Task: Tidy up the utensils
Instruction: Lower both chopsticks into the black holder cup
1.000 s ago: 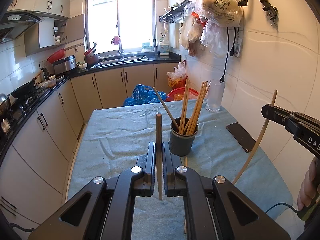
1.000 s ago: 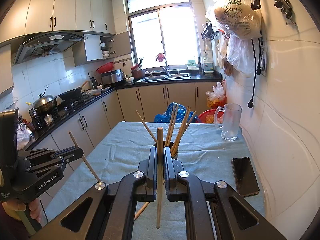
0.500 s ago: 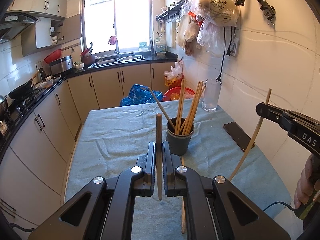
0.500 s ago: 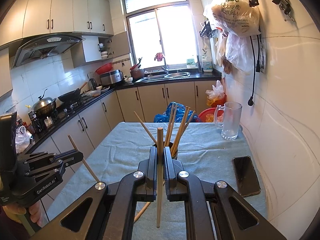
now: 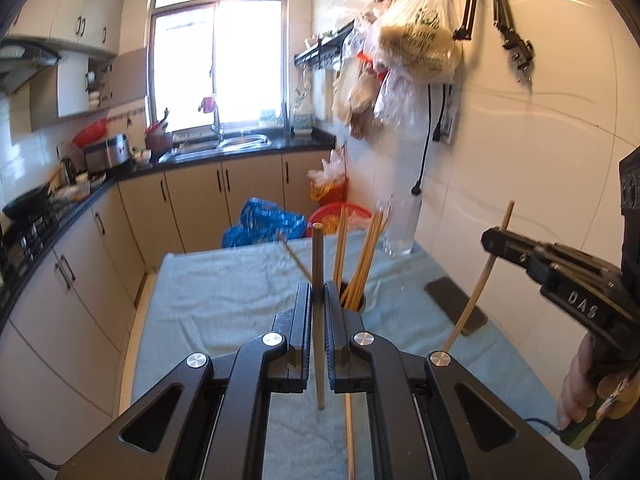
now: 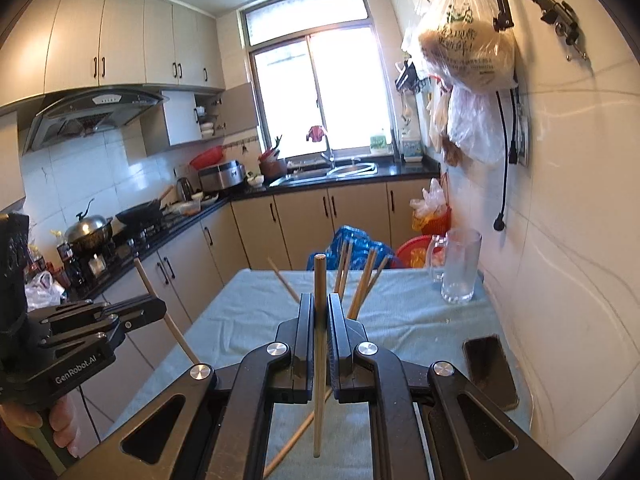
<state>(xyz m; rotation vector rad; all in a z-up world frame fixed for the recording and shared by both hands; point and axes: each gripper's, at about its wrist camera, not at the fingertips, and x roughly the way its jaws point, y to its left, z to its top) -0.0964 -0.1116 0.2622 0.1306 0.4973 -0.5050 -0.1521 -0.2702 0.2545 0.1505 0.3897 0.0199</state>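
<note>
A slim, pale wooden chopstick (image 5: pixel 319 320) stands nearly upright in the black left gripper (image 5: pixel 318 300), whose jaws are pinched tight on its middle. A second light wooden chopstick (image 6: pixel 319 344) is clamped the same way in the black right gripper (image 6: pixel 319 304), its jaws likewise closed on the shaft. Both sticks are held above the bench (image 5: pixel 224 300), which is covered with a pale blue-green towel, on the near side of the dark grey round holder (image 5: pixel 362 305) that already carries a fan of tan chopsticks (image 5: pixel 366 256).

The step in hand looks like carrying a lifted pair to the holder. The next move calls for bringing each stick over the holder's mouth, keeping its lower tip pointing down, threading it between the leaning sticks without knocking them, and only then easing the jaws apart.

At least one loose wooden chopstick (image 5: pixel 349 432) lies on the towel under the grippers, so the job seems unfinished.

The holder is almost wholly hidden behind the jaws in both views; its rim barely shows in the left one. How many loose sticks remain is hard to tell. Further right, a clear glass mug (image 6: pixel 460 268) and a dark phone (image 6: pixel 490 370) sit near the wall.
</note>
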